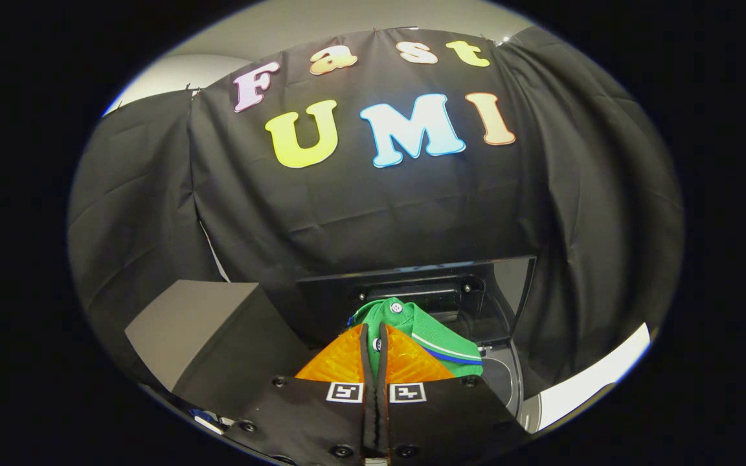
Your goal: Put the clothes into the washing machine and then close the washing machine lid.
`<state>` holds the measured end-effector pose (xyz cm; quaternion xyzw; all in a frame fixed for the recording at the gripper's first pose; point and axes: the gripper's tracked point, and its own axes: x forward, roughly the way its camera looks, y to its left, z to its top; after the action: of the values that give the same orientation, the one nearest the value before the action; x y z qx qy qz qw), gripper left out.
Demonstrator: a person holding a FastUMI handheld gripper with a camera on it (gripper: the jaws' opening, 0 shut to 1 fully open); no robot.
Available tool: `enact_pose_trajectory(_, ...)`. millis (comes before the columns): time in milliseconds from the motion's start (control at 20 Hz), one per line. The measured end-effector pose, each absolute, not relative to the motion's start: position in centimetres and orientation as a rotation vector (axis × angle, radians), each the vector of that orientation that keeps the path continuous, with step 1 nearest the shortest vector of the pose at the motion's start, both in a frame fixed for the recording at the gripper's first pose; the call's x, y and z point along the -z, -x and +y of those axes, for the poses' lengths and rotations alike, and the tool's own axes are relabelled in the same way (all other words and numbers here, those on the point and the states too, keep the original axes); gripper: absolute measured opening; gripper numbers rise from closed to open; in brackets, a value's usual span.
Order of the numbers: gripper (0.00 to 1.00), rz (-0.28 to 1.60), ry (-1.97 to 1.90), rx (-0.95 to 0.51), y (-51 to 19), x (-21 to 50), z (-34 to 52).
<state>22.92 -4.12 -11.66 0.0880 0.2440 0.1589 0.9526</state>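
My gripper [373,338] is shut on a green shirt [426,333] with white buttons and a white and blue stripe on its collar. The shirt bunches just ahead of the fingertips and hangs off to their right, lifted in the air. Beyond and below it stands the washing machine, its dark lid [476,291] raised upright at the back. Part of the round drum opening [501,378] shows to the right of the fingers, under the shirt.
A grey box-shaped surface [192,323] stands to the left of the washing machine. The machine's white top edge [596,382] runs off to the right. Black cloth walls close the booth behind and on both sides.
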Motion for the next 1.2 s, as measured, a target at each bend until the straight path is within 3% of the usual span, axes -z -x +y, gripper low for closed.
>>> enact_pose_trajectory(550, 0.02, 0.598, -0.097, -0.266, -22.1, 19.3, -5.4)
enact_pose_trajectory(750, 0.08, 0.627, -0.083, -0.252, -21.2, 20.9, -5.7)
enact_pose_trajectory(1000, 0.97, 0.573, -0.05, -0.211, -21.3, 20.0, -6.5)
enact_pose_trajectory(1200, 0.98, 0.547, -0.033, -0.198, -21.5, 19.8, -6.3)
